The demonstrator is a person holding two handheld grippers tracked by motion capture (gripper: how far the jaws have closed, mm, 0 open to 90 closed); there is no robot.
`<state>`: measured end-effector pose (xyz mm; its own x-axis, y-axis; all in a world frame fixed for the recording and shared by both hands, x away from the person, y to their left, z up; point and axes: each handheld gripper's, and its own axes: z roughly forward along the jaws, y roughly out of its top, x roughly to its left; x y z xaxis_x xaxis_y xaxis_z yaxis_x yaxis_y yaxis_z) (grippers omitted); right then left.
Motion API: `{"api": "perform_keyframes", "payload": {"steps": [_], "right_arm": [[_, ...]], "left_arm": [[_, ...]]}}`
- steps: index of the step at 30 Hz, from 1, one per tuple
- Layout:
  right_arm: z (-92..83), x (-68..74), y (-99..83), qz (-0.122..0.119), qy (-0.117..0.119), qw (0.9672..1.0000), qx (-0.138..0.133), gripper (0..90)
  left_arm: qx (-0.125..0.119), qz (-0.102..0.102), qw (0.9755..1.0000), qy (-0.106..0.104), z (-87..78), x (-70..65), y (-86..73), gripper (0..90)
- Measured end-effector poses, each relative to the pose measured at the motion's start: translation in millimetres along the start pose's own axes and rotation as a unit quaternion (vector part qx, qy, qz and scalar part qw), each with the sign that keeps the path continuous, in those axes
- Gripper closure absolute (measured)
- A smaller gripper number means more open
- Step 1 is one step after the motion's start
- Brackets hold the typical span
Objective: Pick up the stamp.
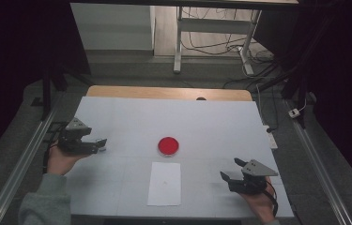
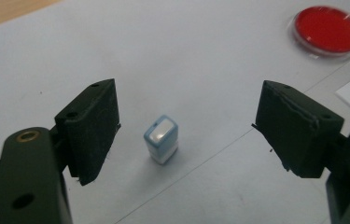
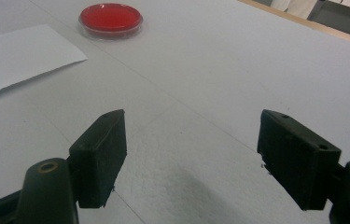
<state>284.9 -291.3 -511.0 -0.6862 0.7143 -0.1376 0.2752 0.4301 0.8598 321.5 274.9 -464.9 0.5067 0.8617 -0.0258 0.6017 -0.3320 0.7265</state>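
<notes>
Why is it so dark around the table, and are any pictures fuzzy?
High view: light falls on the table while the sides stay black. Left gripper view: the little stamp looks fairly sharp, the red dish is blurry with a bit of glare. Right gripper view: the near jaws look soft, a dim shadow lies between them.

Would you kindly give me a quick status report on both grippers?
Left gripper open, astride the small stamp block, not touching. Right gripper open, empty. Red dish and paper sheet lie apart; nothing in the way.
</notes>
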Motion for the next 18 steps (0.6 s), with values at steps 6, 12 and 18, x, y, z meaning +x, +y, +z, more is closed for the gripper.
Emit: {"api": "perform_keyframes", "payload": {"steps": [6, 12, 18], "right_arm": [[-1.2, -0.5, -0.3, 0.001, -0.003, 1.0, 0.0, 23.9], [1.0, 0.1, -0.8, 0.001, 0.001, 1.0, 0.002, 24.0], [1.3, 0.3, -1.1, 0.001, 0.001, 1.0, 0.004, 23.9]], "left_arm": [[0.011, 0.012, 0.9998, 0.013, 12.1, 4.9, -8.7, 26.3], [0.008, 0.022, 0.9996, 0.012, 17.5, 12.1, -15.9, 32.5], [0.014, 0.026, 0.9996, -0.002, 21.8, 15.4, -20.2, 37.6]]}}
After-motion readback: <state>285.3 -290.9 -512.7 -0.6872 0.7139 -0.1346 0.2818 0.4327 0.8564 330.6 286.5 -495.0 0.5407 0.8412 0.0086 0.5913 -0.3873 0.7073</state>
